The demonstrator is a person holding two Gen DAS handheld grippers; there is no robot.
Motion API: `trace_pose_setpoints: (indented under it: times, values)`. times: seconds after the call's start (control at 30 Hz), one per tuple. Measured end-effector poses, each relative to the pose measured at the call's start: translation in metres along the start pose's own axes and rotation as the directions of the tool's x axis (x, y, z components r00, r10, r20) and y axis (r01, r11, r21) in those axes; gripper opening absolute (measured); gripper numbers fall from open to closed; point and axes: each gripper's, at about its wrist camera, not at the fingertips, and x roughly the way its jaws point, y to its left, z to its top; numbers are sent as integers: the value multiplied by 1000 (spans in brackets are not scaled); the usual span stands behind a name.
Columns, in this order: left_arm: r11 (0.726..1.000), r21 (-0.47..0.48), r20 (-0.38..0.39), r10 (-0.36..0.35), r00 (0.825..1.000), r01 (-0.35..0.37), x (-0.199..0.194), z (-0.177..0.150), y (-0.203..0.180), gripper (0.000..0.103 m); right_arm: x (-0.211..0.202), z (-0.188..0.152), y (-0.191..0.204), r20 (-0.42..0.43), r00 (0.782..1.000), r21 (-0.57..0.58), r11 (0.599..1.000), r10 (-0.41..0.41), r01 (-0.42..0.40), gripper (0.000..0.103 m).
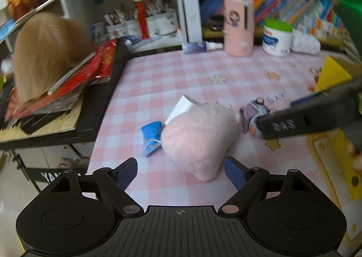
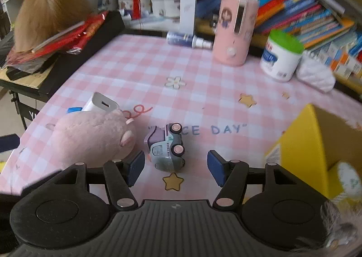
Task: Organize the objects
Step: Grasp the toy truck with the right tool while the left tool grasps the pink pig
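A pink plush toy [image 1: 199, 137] lies on the pink checked tablecloth [image 1: 158, 80], just ahead of my open left gripper [image 1: 181, 170]. A white charger [image 1: 181, 105] and a small blue pouch [image 1: 151, 136] lie behind and left of it. In the right wrist view the plush [image 2: 92, 137] is at the left, with the charger [image 2: 100, 103] behind it. A small toy truck [image 2: 166, 147] lies on its side between the fingers of my open right gripper [image 2: 176, 167]. From the left wrist view the right gripper's finger [image 1: 294, 124] reaches the truck [image 1: 253, 114].
A yellow box [image 2: 316, 144] stands open at the right. A pink cylinder holder [image 2: 235, 28], a white green-lidded jar [image 2: 280, 58], a spray bottle [image 2: 187, 38] and a crumpled white bag [image 2: 316, 74] stand at the back. A keyboard with red booklets [image 1: 74, 85] and a wig lies left.
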Motion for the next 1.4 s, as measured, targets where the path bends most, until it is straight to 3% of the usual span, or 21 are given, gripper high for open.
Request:
trace_pose_setpoints:
  times: [0.23, 0.33, 0.4, 0.63, 0.73, 0.83, 1.13, 1.4]
  values:
    - [993, 113, 5, 22, 1000, -22, 19, 6, -14, 87, 35, 14, 4, -40, 999, -26, 999, 33, -34, 61]
    - [987, 156, 5, 38, 999, -38, 28, 11, -20, 87, 46, 18, 2, -61, 997, -13, 999, 50, -50, 54]
    - [985, 171, 9, 18, 1000, -20, 33, 16, -24, 87, 49, 19, -2, -70, 995, 8, 997, 77, -77, 43]
    - [973, 228, -7, 39, 999, -37, 57, 23, -38, 86, 34, 19, -16, -39, 994, 80, 992, 104, -101, 43]
    - [976, 211, -1, 51, 999, -50, 58, 22, -39, 84, 23, 17, -20, -23, 994, 102, 989, 106, -104, 43]
    - [983, 185, 7, 21, 1000, -22, 48, 18, -36, 72, 10, 13, -23, -5, 994, 124, 986, 112, -110, 43]
    - [994, -35, -4, -106, 994, 106, -15, -20, -14, 72, -41, -12, -23, 68, 992, 108, 987, 109, -116, 43]
    - [980, -162, 33, -115, 993, 119, -67, -52, 6, 72, -84, -51, -9, 97, 989, 89, 989, 110, -119, 43]
